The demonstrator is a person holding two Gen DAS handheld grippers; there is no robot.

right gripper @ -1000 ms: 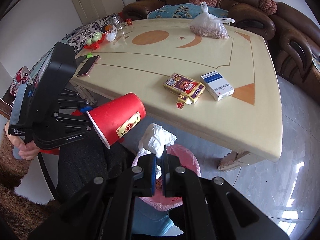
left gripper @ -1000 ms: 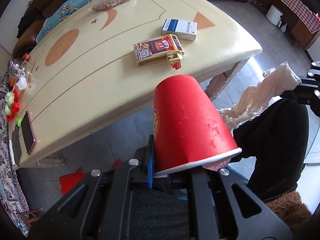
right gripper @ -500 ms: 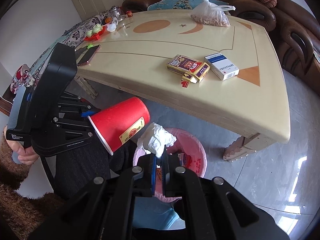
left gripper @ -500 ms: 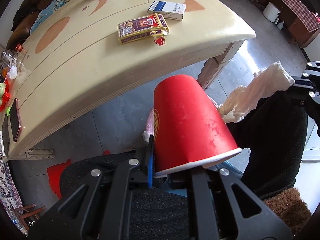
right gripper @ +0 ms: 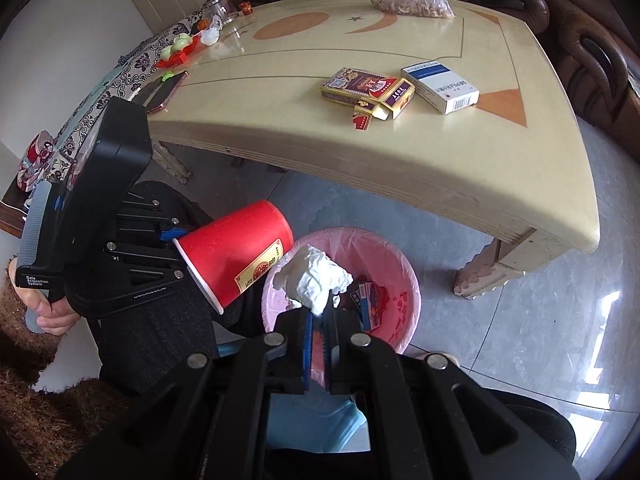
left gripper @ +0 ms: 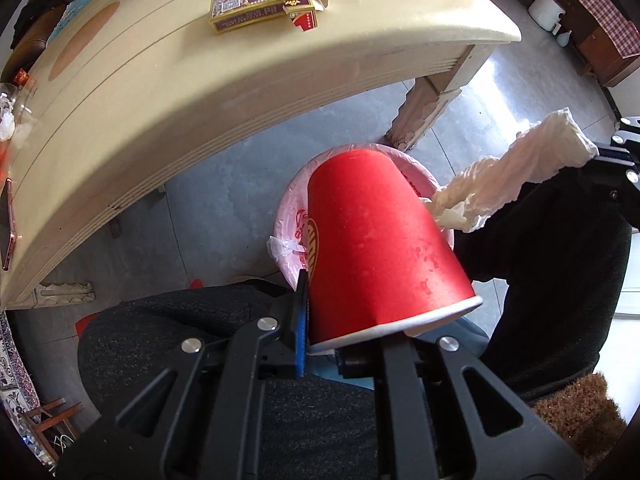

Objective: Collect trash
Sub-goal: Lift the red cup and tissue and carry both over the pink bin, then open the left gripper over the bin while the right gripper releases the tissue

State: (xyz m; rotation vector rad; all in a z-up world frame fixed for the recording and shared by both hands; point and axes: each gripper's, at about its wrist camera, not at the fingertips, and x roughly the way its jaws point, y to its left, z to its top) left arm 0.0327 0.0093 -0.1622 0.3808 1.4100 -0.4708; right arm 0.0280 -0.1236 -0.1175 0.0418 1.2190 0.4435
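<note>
My left gripper point(left gripper: 344, 320) is shut on a red paper cup point(left gripper: 372, 248), held by its rim with its base pointing down toward the pink-lined trash bin point(left gripper: 288, 216). The cup point(right gripper: 236, 256) also shows at the left of the right wrist view. My right gripper point(right gripper: 319, 316) is shut on a crumpled white tissue point(right gripper: 312, 276) just above the near rim of the bin point(right gripper: 400, 280). The tissue point(left gripper: 520, 172) shows to the right of the cup in the left wrist view. Small card packs lie inside the bin.
The cream table point(right gripper: 400, 152) stands just beyond the bin, one leg point(right gripper: 484, 272) close to its right. On the table lie a purple card box point(right gripper: 368, 90), a white-blue box point(right gripper: 440, 86), a bag of nuts point(right gripper: 412, 0) and a phone point(right gripper: 164, 92). The person's knees flank the bin.
Both grippers have come down and back from the table edge toward the bin. The cup and the tissue now hang over the bin's rim. Both grips are unchanged.
</note>
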